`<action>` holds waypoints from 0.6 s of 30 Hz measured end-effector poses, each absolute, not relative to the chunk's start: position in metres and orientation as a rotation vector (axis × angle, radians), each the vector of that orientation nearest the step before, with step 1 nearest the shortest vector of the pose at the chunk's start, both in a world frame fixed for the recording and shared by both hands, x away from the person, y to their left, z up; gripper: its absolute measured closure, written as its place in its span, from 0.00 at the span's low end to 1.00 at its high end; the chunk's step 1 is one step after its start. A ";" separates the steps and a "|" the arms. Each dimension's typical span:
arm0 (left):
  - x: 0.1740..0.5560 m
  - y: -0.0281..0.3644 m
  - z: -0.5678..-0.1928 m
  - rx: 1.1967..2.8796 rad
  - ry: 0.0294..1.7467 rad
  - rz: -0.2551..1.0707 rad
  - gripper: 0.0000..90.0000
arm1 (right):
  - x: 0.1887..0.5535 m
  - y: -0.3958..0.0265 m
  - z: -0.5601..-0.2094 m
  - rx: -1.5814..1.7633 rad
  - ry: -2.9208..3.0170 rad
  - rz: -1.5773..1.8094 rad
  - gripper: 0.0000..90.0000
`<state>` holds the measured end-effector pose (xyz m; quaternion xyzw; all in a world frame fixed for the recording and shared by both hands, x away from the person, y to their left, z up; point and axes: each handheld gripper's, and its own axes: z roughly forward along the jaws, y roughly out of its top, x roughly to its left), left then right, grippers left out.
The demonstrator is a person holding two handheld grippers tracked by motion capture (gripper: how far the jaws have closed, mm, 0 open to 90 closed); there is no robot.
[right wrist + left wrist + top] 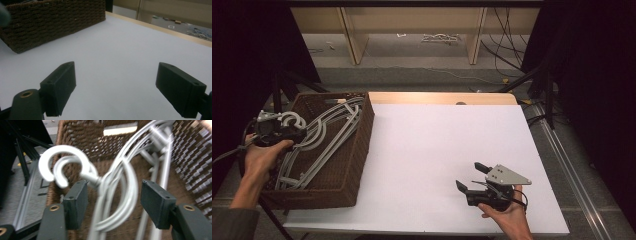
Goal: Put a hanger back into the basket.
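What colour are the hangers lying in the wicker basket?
Light grey. The hangers show best in the left gripper view, against the dark brown basket.

White table (437, 160), wooden shelving (412, 30), maybe floor cables (504, 55)

The basket (343, 165) at nine o'clock was dark brown woven wicker, rough and matt. The hangers (117, 182) in it looked like smooth grey plastic with a soft sheen, hooks included. The tabletop (437, 165) was a matt white sheet, smooth, with a pale wooden edge at twelve o'clock. Both grippers' jaws were matt black plastic with brass-coloured rivets.
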<state>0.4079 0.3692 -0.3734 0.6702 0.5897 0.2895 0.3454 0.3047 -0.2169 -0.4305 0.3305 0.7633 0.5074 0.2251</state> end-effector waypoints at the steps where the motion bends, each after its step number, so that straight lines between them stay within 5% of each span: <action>1: 0.405 0.365 -0.371 1.710 1.515 0.744 0.42 | 0.303 -0.218 -0.429 0.919 2.121 1.375 0.19; 10: 0.386 0.329 -0.360 1.660 1.386 0.648 0.35 | 0.304 -0.217 -0.430 0.913 2.115 1.392 0.19; 18: 0.373 0.300 -0.351 1.626 1.258 0.613 0.17 | 0.304 -0.217 -0.430 0.914 2.119 1.391 0.19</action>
